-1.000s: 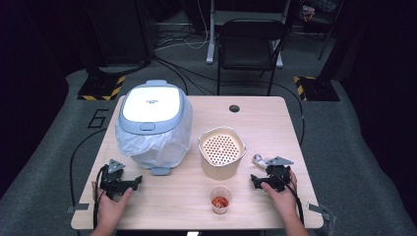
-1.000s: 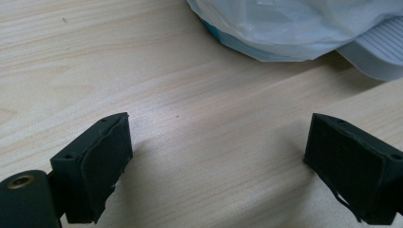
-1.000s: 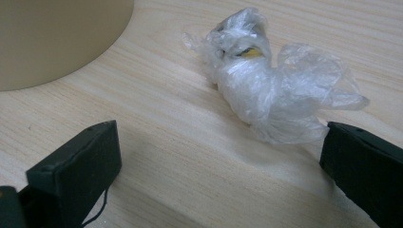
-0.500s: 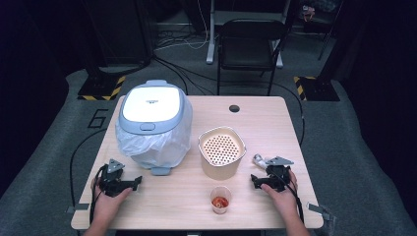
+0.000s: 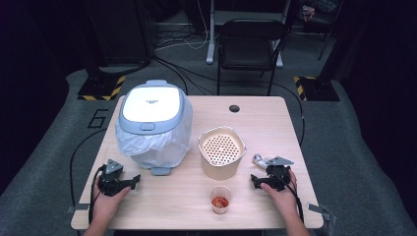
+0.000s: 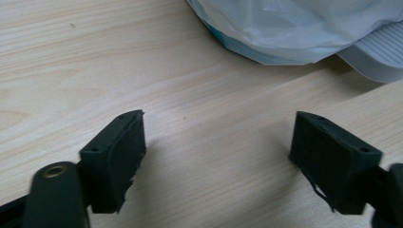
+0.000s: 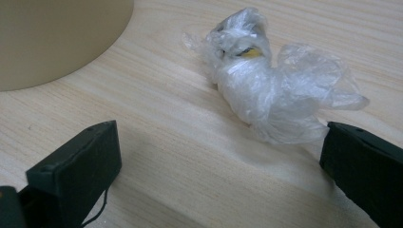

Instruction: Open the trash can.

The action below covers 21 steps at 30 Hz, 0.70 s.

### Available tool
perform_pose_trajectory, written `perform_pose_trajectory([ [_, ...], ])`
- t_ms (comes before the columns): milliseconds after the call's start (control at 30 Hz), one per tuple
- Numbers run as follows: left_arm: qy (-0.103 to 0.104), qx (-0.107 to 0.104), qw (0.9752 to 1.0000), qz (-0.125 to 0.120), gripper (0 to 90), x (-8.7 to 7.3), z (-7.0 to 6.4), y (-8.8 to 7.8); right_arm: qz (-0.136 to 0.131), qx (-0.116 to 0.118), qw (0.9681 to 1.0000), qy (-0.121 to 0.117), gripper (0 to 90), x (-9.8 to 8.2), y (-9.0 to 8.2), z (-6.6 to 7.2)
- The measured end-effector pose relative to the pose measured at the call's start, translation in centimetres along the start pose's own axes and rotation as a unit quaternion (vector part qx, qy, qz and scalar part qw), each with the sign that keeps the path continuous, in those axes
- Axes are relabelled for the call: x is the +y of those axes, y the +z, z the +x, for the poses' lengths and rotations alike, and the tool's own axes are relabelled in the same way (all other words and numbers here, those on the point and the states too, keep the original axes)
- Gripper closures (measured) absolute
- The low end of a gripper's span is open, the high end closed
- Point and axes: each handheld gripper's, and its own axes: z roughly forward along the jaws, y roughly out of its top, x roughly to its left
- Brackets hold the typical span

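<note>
Beige strainer [image 5: 222,151] left of plastic wad [image 7: 271,90].

1. Table [image 5: 275,123]: light wood top with a round cable hole [image 5: 234,108] near its far edge.
2. Floor [image 5: 354,147]: grey carpet, marked with a number six [image 5: 98,118] at the left.
3. Black chair [image 5: 248,46] stands beyond the table.
4. Yellow-black striped plates [image 5: 101,88] lie at both far corners.
5. Cables [image 5: 182,39] trail across the floor; surroundings dark.

left hand-held gripper [image 5: 134,181] | black jaws, black cable, grey three-cornered plate
</note>
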Motion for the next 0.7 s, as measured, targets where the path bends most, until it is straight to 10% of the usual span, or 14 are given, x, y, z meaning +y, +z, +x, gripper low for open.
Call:
perform_pose_trajectory([
  [200,-0.010,0.000,0.9999,-0.002,42.0,-0.1,0.3,-0.7,-0.001,0.000,1.0000,-0.002,0.0,0.0,0.0,0.0],
  [700,0.023,0.001,0.9996,-0.017,52.8,1.1,-2.2,-2.5,0.000,0.000,1.0000,0.000,0.0,0.0,0.0,0.0],
])
